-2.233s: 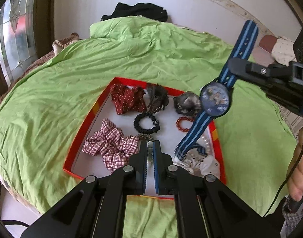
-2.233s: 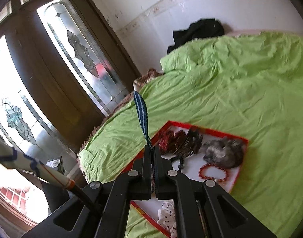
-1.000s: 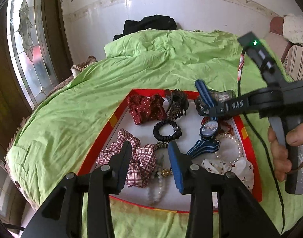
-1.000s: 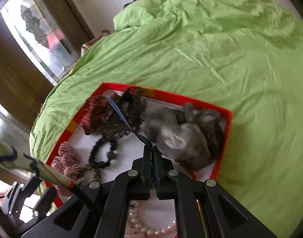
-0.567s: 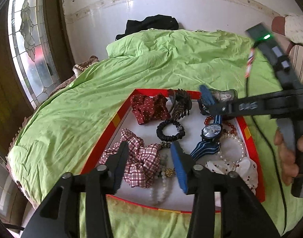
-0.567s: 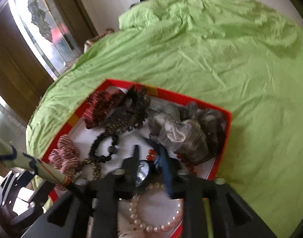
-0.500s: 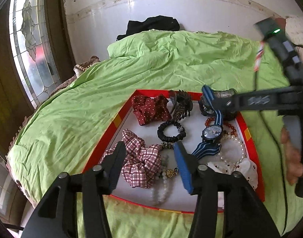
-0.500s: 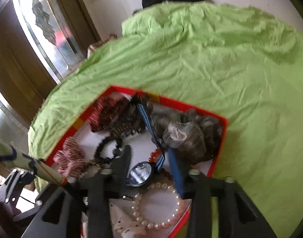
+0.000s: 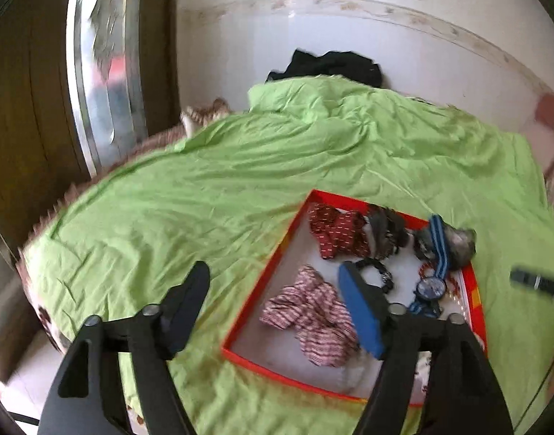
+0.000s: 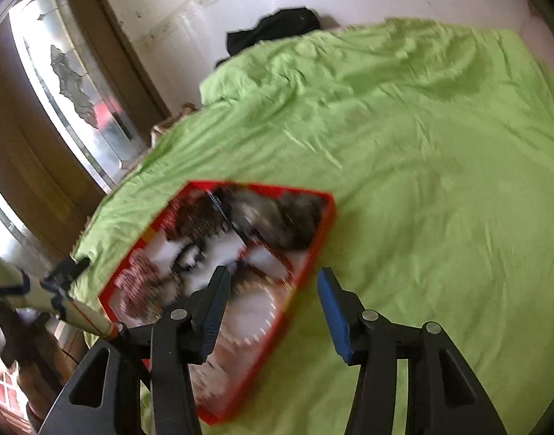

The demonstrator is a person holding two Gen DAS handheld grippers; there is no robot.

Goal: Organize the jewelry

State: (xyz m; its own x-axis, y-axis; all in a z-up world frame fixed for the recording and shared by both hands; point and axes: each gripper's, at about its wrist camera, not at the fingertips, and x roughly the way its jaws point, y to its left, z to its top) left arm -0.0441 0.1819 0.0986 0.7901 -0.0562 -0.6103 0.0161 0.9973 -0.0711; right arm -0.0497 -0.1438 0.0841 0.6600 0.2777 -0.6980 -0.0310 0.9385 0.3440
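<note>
A red-rimmed tray [image 9: 273, 275] lies on the green bedspread and holds the jewelry and hair things. In it lie a blue striped watch [image 9: 432, 284], a plaid scrunchie [image 9: 313, 311], a red patterned scrunchie [image 9: 334, 232], a black bead bracelet [image 9: 380, 272] and a grey scrunchie [image 9: 458, 241]. My left gripper [image 9: 273, 304] is wide open and empty, above the tray's left edge. My right gripper [image 10: 273, 308] is wide open and empty, above the tray's [image 10: 313, 253] near right side; the tray's contents are blurred there.
The green bedspread [image 9: 204, 195] covers a bed against a white wall. A black garment [image 9: 327, 65] lies at the far end. A wooden door with patterned glass [image 9: 103, 72] stands to the left. Part of the right gripper [image 9: 537, 282] shows at the right edge.
My right gripper opened, left the watch lying in the tray and pulled back to the right. My left gripper opened wider and swung left, off the tray's middle.
</note>
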